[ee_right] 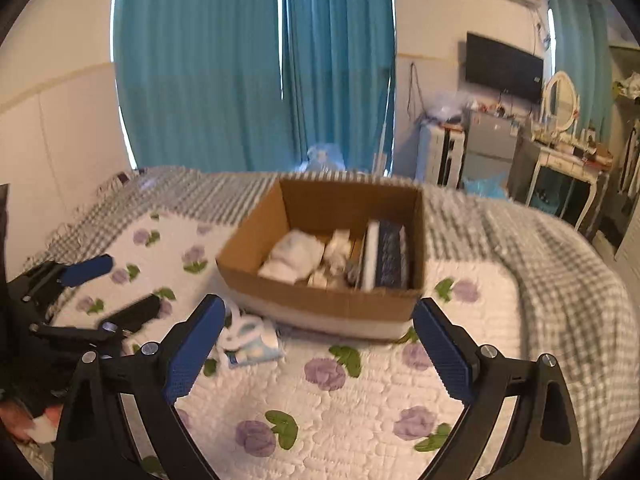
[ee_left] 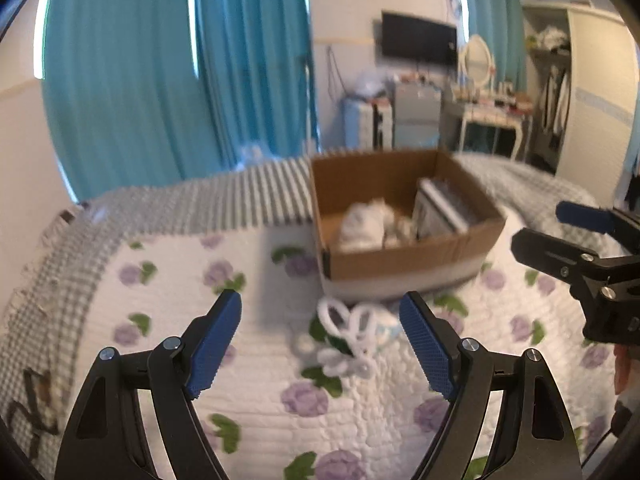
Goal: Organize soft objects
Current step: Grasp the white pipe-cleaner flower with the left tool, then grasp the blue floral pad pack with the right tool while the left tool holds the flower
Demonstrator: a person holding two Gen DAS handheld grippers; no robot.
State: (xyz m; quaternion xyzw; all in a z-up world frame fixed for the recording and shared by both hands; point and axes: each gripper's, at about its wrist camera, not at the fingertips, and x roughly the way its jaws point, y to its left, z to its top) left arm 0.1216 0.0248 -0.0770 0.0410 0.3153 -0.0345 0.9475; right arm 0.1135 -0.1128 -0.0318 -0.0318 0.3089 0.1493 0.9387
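A small white and pale-blue soft item with looped cords [ee_left: 354, 338] lies on the floral quilt in front of an open cardboard box [ee_left: 404, 258]. My left gripper [ee_left: 320, 344] is open and empty, with the item between its fingers' line of view. The box [ee_right: 320, 300] holds white soft things [ee_right: 296, 258] and flat dark items standing at its right side [ee_right: 386, 258]. My right gripper [ee_right: 320, 350] is open and empty, near the box's front wall. The soft item [ee_right: 250, 344] lies just right of its left finger. The left gripper [ee_right: 86, 292] shows at the left edge.
The bed has a white quilt with purple flowers [ee_right: 324, 400] and a grey checked blanket [ee_right: 540, 248] behind and to the right. Teal curtains [ee_right: 240, 68], a TV [ee_right: 502, 68], a dressing table [ee_right: 568, 156] and a wardrobe [ee_left: 580, 92] stand beyond the bed.
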